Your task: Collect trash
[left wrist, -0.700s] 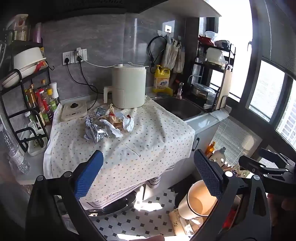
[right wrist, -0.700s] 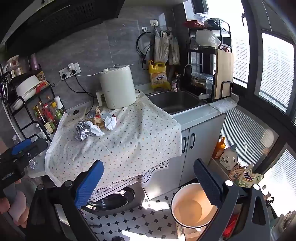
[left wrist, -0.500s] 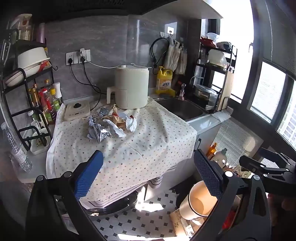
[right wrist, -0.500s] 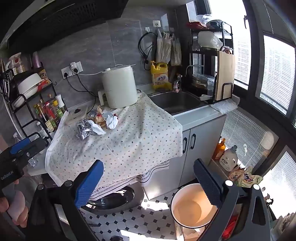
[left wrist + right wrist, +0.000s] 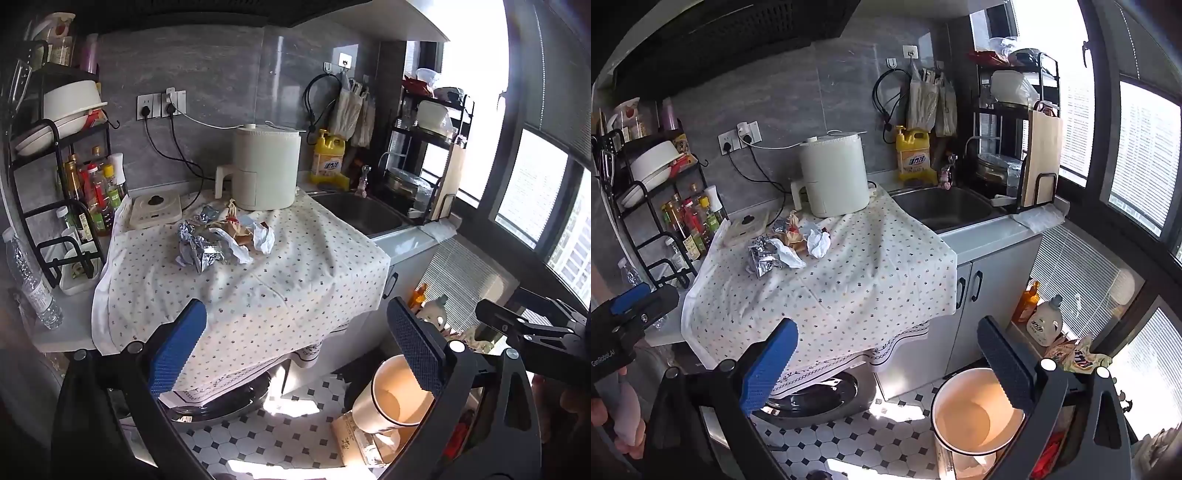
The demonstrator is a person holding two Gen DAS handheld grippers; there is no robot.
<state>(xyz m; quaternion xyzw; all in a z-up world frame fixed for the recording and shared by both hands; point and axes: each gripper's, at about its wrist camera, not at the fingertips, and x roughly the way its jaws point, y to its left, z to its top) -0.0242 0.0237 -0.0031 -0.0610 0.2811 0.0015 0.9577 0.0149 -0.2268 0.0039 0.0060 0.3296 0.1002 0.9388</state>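
Foil trash (image 5: 199, 251) sits mid-cloth (image 5: 295, 295), clear of its edges.

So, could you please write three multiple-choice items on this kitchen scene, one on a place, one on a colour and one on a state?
1. Where does the trash pile lie?
A. in the sink
B. on the dotted cloth, in front of the white appliance
C. on the floor

2. What colour is the detergent bottle by the sink?
A. yellow
B. green
C. red

3. How does the right gripper stand?
A. shut on foil
B. shut on a tissue
C. open, holding nothing

Answers: 1 B, the foil and paper sit on the dotted cloth before the white appliance. 2 A, its body is yellow. 3 C, its jaws are spread wide with nothing between them.
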